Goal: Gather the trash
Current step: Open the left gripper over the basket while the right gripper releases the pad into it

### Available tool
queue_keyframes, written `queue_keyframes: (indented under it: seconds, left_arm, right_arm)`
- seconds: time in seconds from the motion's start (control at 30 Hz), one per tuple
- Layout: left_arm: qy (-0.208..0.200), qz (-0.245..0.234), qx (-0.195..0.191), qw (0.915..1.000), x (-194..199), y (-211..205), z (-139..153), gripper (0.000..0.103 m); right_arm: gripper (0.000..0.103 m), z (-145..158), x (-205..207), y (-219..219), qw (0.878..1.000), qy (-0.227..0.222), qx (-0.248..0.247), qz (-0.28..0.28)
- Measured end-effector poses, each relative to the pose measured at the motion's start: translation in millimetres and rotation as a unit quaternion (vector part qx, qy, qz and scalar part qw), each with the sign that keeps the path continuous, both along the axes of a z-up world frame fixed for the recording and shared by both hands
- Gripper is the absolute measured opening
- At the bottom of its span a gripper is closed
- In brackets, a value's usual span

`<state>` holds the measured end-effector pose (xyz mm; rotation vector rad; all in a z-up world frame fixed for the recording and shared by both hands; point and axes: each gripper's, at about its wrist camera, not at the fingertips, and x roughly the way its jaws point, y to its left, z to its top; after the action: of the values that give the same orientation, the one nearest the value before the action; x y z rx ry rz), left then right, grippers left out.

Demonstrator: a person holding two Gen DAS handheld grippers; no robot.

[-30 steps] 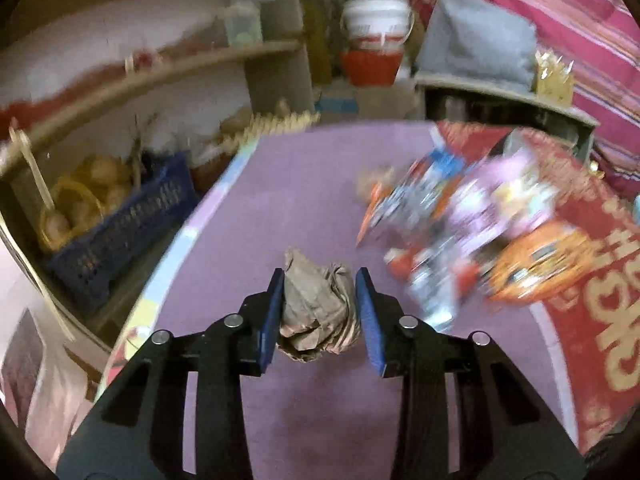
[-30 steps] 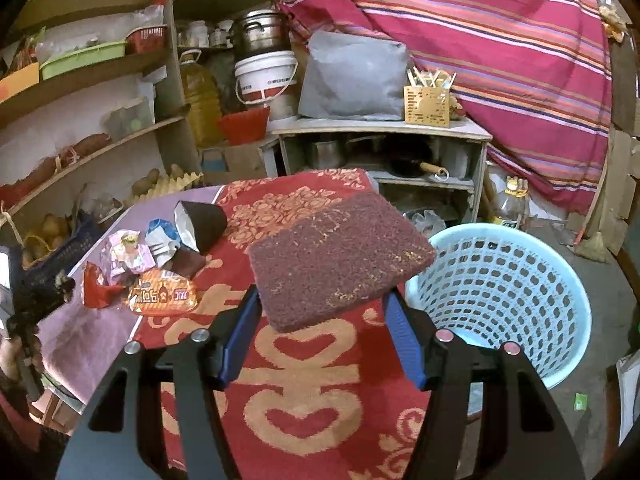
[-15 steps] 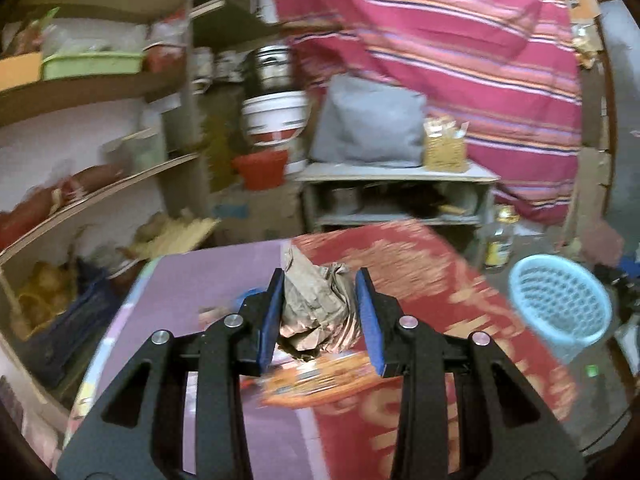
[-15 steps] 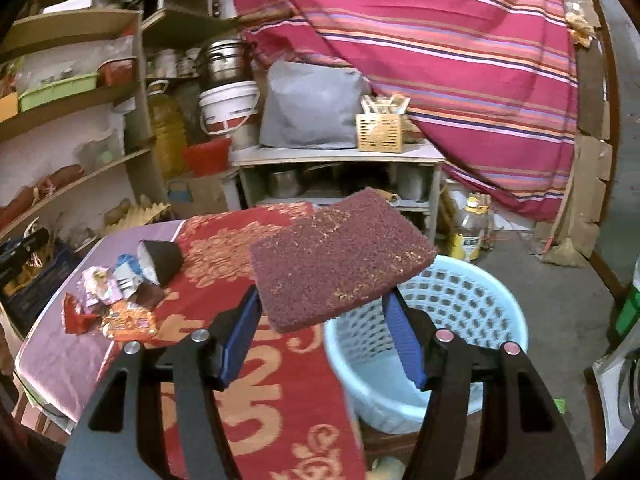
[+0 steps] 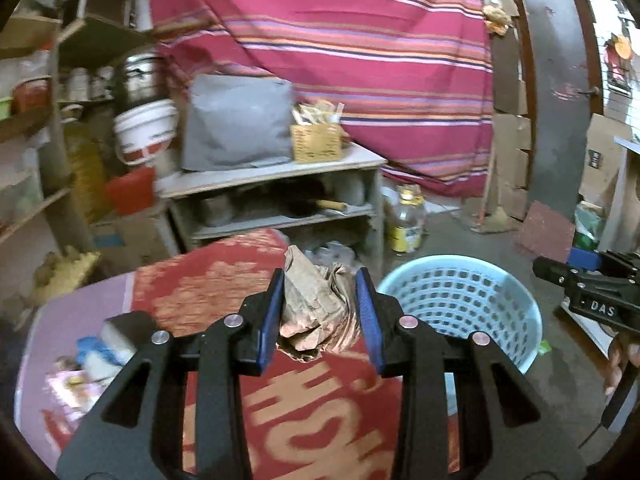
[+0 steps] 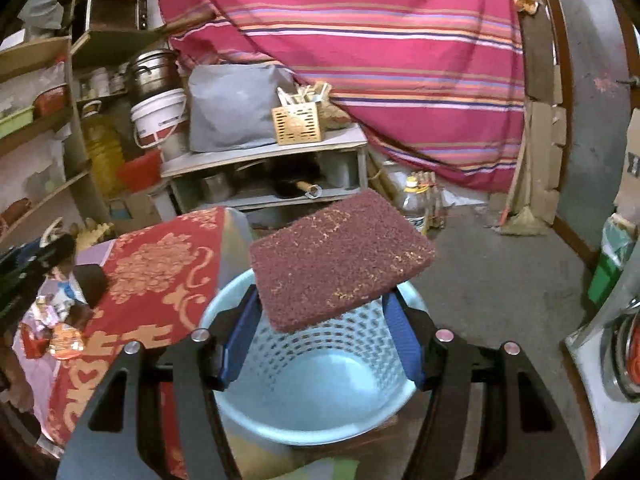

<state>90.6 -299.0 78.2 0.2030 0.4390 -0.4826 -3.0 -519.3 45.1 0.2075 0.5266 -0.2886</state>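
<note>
My left gripper (image 5: 320,316) is shut on a crumpled brown paper ball (image 5: 316,312), held above the red patterned cloth (image 5: 224,288) near the table's right end. A light blue perforated basket (image 5: 460,304) stands on the floor just right of it. My right gripper (image 6: 320,336) is shut on a flat maroon scouring pad (image 6: 340,260), held directly over the same basket (image 6: 316,392). The right gripper also shows at the far right of the left wrist view (image 5: 592,280). Loose wrappers (image 6: 60,336) lie on the table's left part.
A grey shelf unit (image 5: 276,200) with a grey bag and a wooden holder stands behind the table. A yellow-labelled bottle (image 5: 408,220) stands on the floor. Wooden shelves (image 6: 44,128) line the left wall. A striped red curtain (image 6: 360,40) hangs behind.
Both grippers have swung right from the table toward the basket. The right gripper with the pad now hangs over the basket. The left gripper with the paper ball has left the wrapper pile.
</note>
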Motion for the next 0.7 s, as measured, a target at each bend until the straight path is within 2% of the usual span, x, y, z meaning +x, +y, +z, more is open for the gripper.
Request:
queue_keyframes:
  seconds: [0.17, 0.37, 0.57, 0.67, 0.7]
  left_arm:
    - [0.042, -0.032, -0.001, 0.9986, 24.0, -41.3, -29.6, 0.035]
    - [0.068, -0.072, 0.003, 0.9951, 35.1, -83.4, -58.8, 0.035]
    - [0.088, -0.08, -0.001, 0.9929, 46.1, -101.0, -70.0, 0.036]
    - [0.102, -0.081, -0.005, 0.9915, 53.6, -101.8, -73.9, 0.038]
    - [0.104, -0.081, -0.002, 0.9913, 54.7, -101.6, -74.3, 0.048]
  right_arm:
    - [0.062, -19.3, 1.9, -13.2, 1.0, 0.023, 0.011, -0.006]
    - [0.062, -35.1, -0.3, -33.4, 0.999, 0.043, 0.02, -0.025]
    - [0.062, -37.4, 0.9, -44.0, 0.998, 0.046, 0.033, -0.037]
    - [0.062, -39.7, 2.7, -43.2, 0.998, 0.048, 0.036, -0.037]
    - [0.062, -39.8, 3.1, -42.4, 0.998, 0.049, 0.036, -0.036]
